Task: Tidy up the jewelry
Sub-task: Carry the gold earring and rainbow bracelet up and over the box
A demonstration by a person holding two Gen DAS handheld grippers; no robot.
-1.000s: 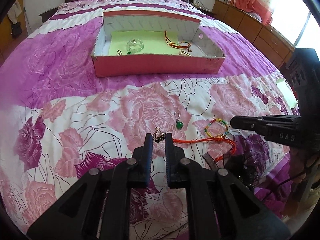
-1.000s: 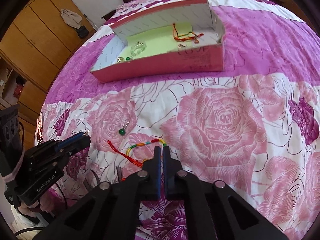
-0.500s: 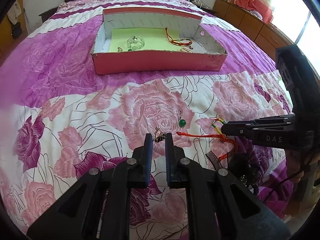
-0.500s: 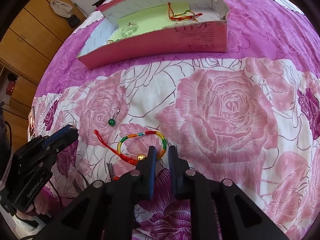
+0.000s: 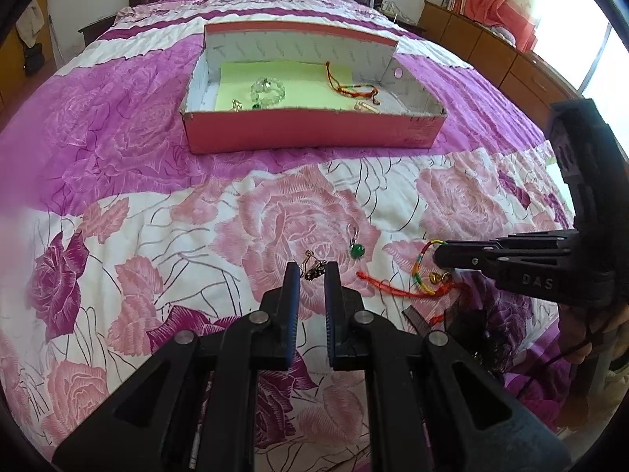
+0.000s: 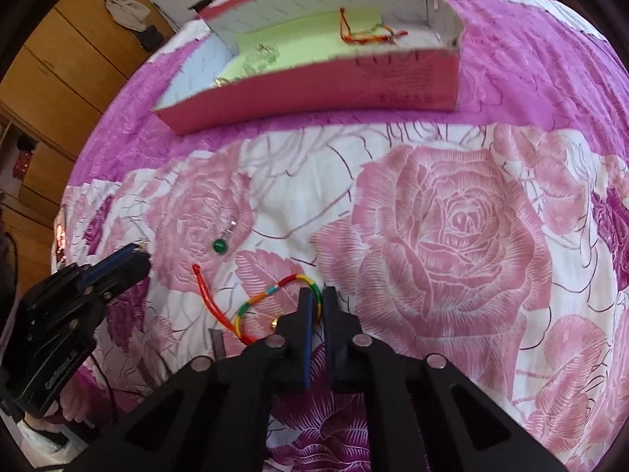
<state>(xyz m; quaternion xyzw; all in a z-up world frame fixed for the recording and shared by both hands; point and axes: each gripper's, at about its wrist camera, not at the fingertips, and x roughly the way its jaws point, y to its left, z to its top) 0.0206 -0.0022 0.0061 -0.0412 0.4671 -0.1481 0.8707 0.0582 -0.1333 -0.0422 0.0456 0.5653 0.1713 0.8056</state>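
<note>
Your right gripper [image 6: 317, 299] has dropped onto the rainbow bracelet [image 6: 275, 303] on the bedspread [image 6: 452, 236] — jaws narrow, straddling its cord, ready to pinch; your left gripper [image 5: 311, 271] waits part-open over the small earring [image 5: 313, 267].

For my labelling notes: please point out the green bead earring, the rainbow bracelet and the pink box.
green bead earring [image 5: 357, 251]: left wrist view, on the bead.
rainbow bracelet [image 6: 271, 290]: right wrist view, on the cord's upper arc.
pink box [image 5: 310, 133]: left wrist view, on the front wall.

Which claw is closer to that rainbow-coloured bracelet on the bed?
The right claw: its tips straddle the rainbow bracelet. The left claw sits off to the side, over a small dark earring.
</note>
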